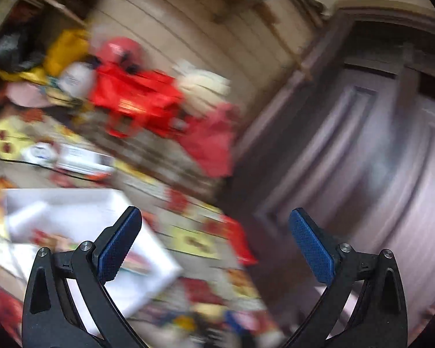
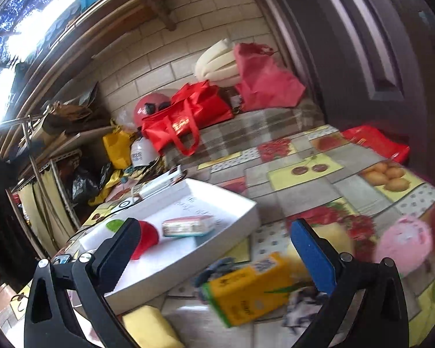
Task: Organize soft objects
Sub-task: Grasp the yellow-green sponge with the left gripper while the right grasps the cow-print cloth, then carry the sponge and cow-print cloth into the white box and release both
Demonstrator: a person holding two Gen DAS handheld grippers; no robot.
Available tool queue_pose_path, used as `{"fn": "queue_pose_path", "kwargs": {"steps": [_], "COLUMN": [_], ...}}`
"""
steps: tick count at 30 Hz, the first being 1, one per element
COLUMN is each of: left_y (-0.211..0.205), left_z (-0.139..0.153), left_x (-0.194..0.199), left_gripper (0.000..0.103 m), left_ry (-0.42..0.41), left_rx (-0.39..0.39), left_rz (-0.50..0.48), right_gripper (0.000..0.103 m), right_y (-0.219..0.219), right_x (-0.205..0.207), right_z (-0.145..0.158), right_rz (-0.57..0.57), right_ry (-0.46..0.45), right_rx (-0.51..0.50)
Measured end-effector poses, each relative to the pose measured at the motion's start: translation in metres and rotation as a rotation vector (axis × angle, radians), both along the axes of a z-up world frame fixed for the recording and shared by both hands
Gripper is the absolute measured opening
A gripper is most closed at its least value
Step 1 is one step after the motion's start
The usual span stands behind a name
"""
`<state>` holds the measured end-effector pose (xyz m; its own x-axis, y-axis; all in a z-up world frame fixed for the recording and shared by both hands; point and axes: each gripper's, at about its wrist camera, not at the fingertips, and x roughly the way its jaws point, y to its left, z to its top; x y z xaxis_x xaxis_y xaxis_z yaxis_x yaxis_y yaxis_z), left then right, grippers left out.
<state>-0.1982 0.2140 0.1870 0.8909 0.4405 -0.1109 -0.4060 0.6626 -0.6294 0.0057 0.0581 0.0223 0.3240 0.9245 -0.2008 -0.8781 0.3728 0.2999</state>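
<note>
A white tray (image 2: 235, 214) lies on the fruit-print tablecloth (image 2: 304, 171). In it sit a red soft piece (image 2: 148, 239) and a small packet (image 2: 188, 226). In front of it lie a yellow carton (image 2: 246, 293), a yellow sponge (image 2: 150, 329), a pink fluffy ball (image 2: 403, 245) and dark patterned cloth (image 2: 301, 304). My right gripper (image 2: 214, 230) is open and empty, above the carton and the tray's near edge. My left gripper (image 1: 214, 220) is open and empty, above the table edge; its view is blurred, with the tray (image 1: 81, 203) at lower left.
Red bags (image 2: 188, 116), a cream cushion (image 2: 217, 63) and a red helmet (image 2: 150, 104) sit on a checked bench by the tiled wall. A dark door (image 2: 377, 43) stands to the right. Cluttered shelves (image 2: 58, 150) are on the left.
</note>
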Motion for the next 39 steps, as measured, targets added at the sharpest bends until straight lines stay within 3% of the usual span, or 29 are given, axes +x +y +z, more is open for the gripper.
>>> {"fn": "queue_pose_path", "kwargs": {"steps": [5,7,9,10,12,13,15,19,25,29,32,34,35,36,37,39], "left_y": [-0.034,-0.044,-0.05,-0.053,-0.065,-0.068,-0.068,-0.054,-0.067,-0.064,-0.061,-0.062,-0.061,-0.062,-0.064,-0.067], "left_z": [0.051,0.061,0.059,0.053,0.022,0.0,-0.044,-0.133,-0.161,-0.175,-0.183,-0.19,-0.193,-0.192,-0.191,-0.19], "left_x": [0.027,0.034,0.035,0.034,0.037,0.038,0.042,0.04,0.057,0.076,0.084,0.093,0.096,0.097,0.097,0.094], "left_gripper": [0.102,0.102,0.102,0.103,0.102,0.102,0.102,0.102,0.102,0.102,0.102,0.101,0.096,0.074,0.06,0.059], "left_ry": [-0.059,-0.024,0.04,0.087,0.282,0.372,0.472,0.591,0.737,0.832,0.845,0.885,0.902,0.911,0.912,0.909], "left_rx": [0.004,0.045,0.12,0.175,0.309,0.333,0.299,0.099,0.184,0.181,0.173,0.169,0.164,0.18,0.204,0.227], "left_rz": [-0.249,-0.345,-0.373,-0.366,-0.296,-0.261,-0.259,-0.28,-0.315,-0.322,-0.336,-0.36,-0.372,-0.367,-0.37,-0.374], "right_gripper": [0.103,0.103,0.103,0.103,0.103,0.103,0.103,0.103,0.103,0.102,0.101,0.092,0.079,0.061,0.058,0.047], "right_y": [-0.03,-0.043,-0.056,-0.062,-0.074,-0.076,-0.077,-0.071,-0.029,-0.002,0.008,0.01,0.009,0.008,0.008,0.001], "right_x": [0.018,0.031,0.044,0.051,0.064,0.069,0.079,0.077,0.036,0.036,0.043,0.047,0.048,0.049,0.05,0.051], "right_z": [0.005,0.006,0.008,0.008,0.006,0.004,-0.003,-0.01,-0.023,-0.033,-0.039,-0.042,-0.043,-0.045,-0.047,-0.046], "right_rz": [-0.074,-0.101,-0.12,-0.126,-0.142,-0.142,-0.093,0.028,0.158,0.166,0.164,0.182,0.192,0.209,0.224,0.244], "right_ry": [-0.048,-0.053,-0.054,-0.058,-0.051,-0.042,-0.018,-0.027,-0.209,-0.194,-0.153,-0.126,-0.115,-0.098,-0.083,-0.065], "right_rx": [0.026,0.03,0.017,0.0,-0.047,-0.065,-0.125,-0.236,-0.468,-0.55,-0.588,-0.604,-0.606,-0.611,-0.62,-0.6]}}
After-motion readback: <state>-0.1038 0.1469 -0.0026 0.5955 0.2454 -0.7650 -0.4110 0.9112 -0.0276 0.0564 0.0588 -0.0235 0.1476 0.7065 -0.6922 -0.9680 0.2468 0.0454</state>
